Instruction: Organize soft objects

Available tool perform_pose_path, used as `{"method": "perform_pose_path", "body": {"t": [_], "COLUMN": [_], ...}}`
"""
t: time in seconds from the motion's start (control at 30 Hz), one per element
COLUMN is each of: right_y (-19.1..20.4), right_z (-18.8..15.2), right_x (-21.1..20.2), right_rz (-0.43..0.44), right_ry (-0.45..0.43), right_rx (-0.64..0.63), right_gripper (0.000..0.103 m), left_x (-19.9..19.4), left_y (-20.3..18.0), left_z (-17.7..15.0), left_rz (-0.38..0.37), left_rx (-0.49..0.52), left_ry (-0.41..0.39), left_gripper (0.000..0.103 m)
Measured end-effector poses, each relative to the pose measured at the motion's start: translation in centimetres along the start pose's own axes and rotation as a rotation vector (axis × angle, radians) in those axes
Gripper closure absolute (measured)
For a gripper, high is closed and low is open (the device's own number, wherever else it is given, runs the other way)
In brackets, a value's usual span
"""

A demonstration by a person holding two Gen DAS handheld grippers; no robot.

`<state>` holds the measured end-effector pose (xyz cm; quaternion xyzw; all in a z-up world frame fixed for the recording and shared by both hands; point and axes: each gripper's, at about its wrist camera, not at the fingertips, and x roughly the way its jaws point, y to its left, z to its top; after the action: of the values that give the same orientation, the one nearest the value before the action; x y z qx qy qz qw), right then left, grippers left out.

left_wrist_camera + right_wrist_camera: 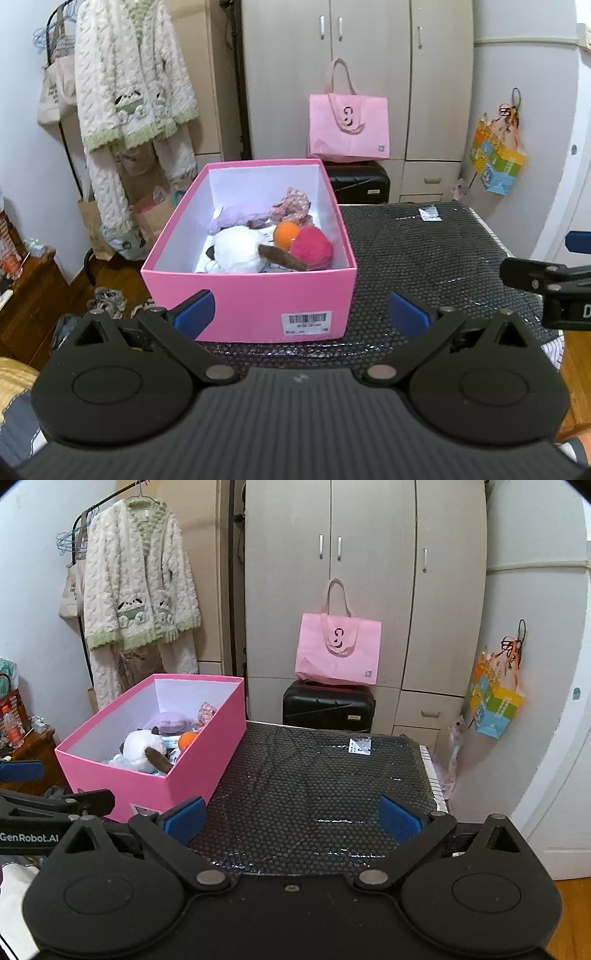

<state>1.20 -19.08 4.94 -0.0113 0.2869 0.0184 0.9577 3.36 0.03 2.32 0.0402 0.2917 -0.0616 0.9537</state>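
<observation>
Left claw [301, 315] spread wide, blue pads [194, 312] apart, pinching nothing, hovering just short of the pink box [255, 306]. Box at 12 o'clock from that claw, resting on the black bubble-wrap mat [424, 258] covering the desk, barcode label [306, 324] on the near wall. Inside the box, all together: white plush [236, 247] at the near left, brown-tipped tail [282, 256] lying across toward a red pom-pom [314, 245] at the near right, orange ball [286, 232] touching the pom-pom at 11 o'clock of it, lilac plush [236, 216] behind, pink patterned fabric piece [291, 206] at the far right.

Right claw [291, 818] likewise spread wide, empty, held over the bare mat [325, 775]; same box [207, 746] at 10 o'clock from it, white plush [142, 746] and orange ball [187, 739] visible over the rim. Part of the left tool's black frame [55, 805] at 9 o'clock in the right wrist view.

Beyond the desk at 12 o'clock: black suitcase [328, 705] with a pink tote bag [338, 650] on top, wardrobe [365, 572] behind. Fleece robe [136, 587] hanging at 11 o'clock.
</observation>
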Motion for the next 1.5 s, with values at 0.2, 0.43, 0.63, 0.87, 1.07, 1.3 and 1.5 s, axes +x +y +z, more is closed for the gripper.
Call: {"method": "perform_pose_path", "body": {"t": [0.2,0.43,0.63,0.87,1.07,1.3,1.5], "right_y": [0.2,0.3,-0.2,-0.1,-0.1,-0.4,-0.7], "right_z": [-0.1,-0.2,-0.3,-0.5,-0.6,-0.9,-1.0], "right_x": [-0.5,-0.8,-0.9,-0.7,-0.6,-0.6,-0.7], "right_rz": [-0.025,-0.027,-0.023,-0.025,-0.044,-0.054,-0.071], "right_ry": [-0.008,-0.017,-0.016,-0.012,-0.019,-0.020,-0.032], "right_rx": [-0.004,0.001,0.018,0.010,-0.003,0.004,0.003], "right_gripper": [0.001,0.001,0.001,0.001,0.001,0.001,0.001], "left_x": [-0.4,0.1,0.4,0.3,-0.3,-0.8,-1.2], "left_y": [0.0,0.2,0.3,0.4,-0.3,-1.0,-0.7], "left_z": [0.0,0.1,0.0,-0.3,-0.6,-1.1,-1.2], "left_rz": [0.003,0.015,0.026,0.035,0.061,0.081,0.084], "left_rx": [0.007,-0.008,-0.020,-0.019,0.010,0.040,0.021], "left_ry": [-0.013,0.002,0.011,-0.004,-0.047,-0.104,-0.119], "left_gripper": [0.001,0.001,0.001,0.001,0.001,0.001,0.001]}}
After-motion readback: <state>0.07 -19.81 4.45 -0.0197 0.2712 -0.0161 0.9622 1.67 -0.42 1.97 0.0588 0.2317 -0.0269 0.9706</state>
